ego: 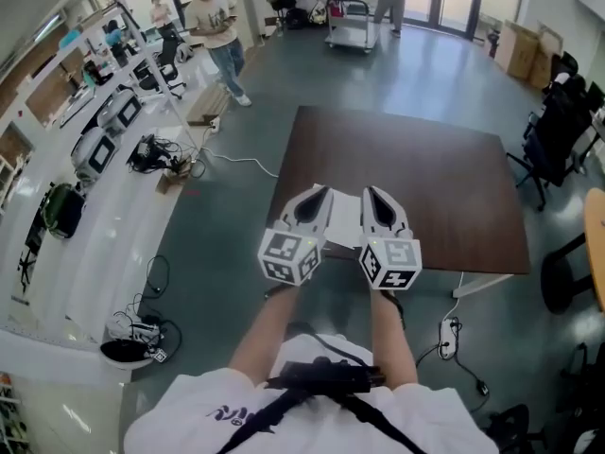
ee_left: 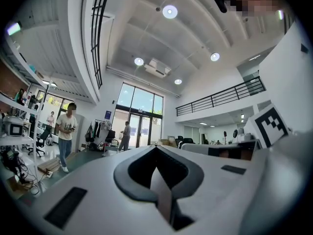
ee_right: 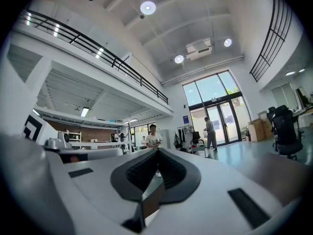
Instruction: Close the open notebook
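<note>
In the head view a white notebook (ego: 344,219) lies near the front edge of the dark brown table (ego: 444,187). Its pages show only in the gap between my two grippers, and the rest is hidden under them. My left gripper (ego: 323,191) is held level above the notebook's left part, jaws shut and empty. My right gripper (ego: 370,192) hangs level above its right part, jaws also together with nothing in them. Both gripper views look out across the room: the left gripper (ee_left: 156,147) and the right gripper (ee_right: 157,150) each show their jaws meeting at the tip. Neither shows the notebook.
The table's front edge runs just behind my grippers' marker cubes. Office chairs (ego: 558,130) stand to the right and a white cable (ego: 236,162) trails on the floor at left. A person (ego: 219,28) stands far back left, and another stands by a cart (ego: 352,25).
</note>
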Demonstrator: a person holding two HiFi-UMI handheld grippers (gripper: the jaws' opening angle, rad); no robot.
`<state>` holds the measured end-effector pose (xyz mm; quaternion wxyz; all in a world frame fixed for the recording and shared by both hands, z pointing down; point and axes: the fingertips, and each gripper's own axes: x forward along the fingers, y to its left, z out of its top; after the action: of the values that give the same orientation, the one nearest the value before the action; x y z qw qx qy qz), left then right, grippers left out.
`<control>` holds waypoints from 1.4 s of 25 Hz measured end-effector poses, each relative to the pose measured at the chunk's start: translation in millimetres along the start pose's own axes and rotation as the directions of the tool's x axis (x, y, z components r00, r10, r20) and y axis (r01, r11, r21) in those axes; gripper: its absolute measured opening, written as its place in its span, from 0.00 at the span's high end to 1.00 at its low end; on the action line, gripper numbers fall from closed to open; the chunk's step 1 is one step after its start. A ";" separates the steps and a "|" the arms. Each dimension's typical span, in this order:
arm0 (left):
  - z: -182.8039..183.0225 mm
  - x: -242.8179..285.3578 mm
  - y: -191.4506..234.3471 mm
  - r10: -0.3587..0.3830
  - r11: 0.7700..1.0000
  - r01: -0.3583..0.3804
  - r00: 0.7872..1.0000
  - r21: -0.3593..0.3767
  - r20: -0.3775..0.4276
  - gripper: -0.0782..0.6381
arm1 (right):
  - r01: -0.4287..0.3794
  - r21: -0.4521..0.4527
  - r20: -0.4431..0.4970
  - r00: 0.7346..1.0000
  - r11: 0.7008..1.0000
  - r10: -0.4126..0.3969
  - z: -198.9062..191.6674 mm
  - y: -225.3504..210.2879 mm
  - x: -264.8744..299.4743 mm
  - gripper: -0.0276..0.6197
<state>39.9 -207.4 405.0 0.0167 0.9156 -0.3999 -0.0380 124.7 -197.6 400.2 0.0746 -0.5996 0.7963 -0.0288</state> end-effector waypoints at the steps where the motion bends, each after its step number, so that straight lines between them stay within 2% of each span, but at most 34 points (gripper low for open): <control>1: -7.4 3.8 -3.6 0.003 1.000 -0.003 1.000 -0.003 -0.013 0.88 | 0.002 0.010 -0.007 1.000 1.000 -0.002 -5.0 -6.7 -1.5 0.95; 4: -23.4 14.0 -6.9 0.015 1.000 -0.016 0.999 -0.016 -0.044 0.88 | -0.009 0.032 -0.032 0.999 0.999 0.010 -19.2 -17.8 -0.7 0.95; 7: -20.8 21.4 4.1 0.029 1.000 -0.030 0.999 -0.007 -0.040 0.88 | -0.028 0.037 -0.031 0.999 0.999 0.029 -23.2 -17.2 12.0 0.95; 13: -44.6 48.1 20.5 0.030 0.999 -0.032 0.997 -0.030 -0.069 0.88 | -0.011 0.060 -0.063 0.998 0.998 0.014 -48.3 -39.0 35.4 0.95; 21: -32.9 104.1 53.6 -0.024 1.000 0.024 1.000 0.004 0.008 0.88 | 0.010 0.058 -0.056 0.998 0.998 -0.007 -48.1 -69.2 89.8 0.95; 24: -34.8 123.4 76.2 -0.039 0.999 0.039 0.999 0.034 0.006 0.88 | 0.015 0.065 -0.035 0.999 0.998 -0.013 -46.9 -79.3 118.5 0.95; 29: -87.3 138.4 120.7 0.000 0.999 -0.003 0.997 -0.044 -0.079 0.88 | 0.007 0.061 -0.064 0.998 0.998 -0.003 -63.6 -96.7 146.0 0.95; 35: -134.9 142.5 177.1 0.033 0.994 -0.049 0.986 -0.094 -0.165 0.88 | -0.005 0.050 -0.092 0.996 0.999 0.010 -78.6 -100.5 185.3 0.95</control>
<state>18.2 -432.2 542.2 0.0949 0.9052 -0.4138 0.0179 158.2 -406.9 475.7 0.0529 -0.5927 0.8001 -0.0761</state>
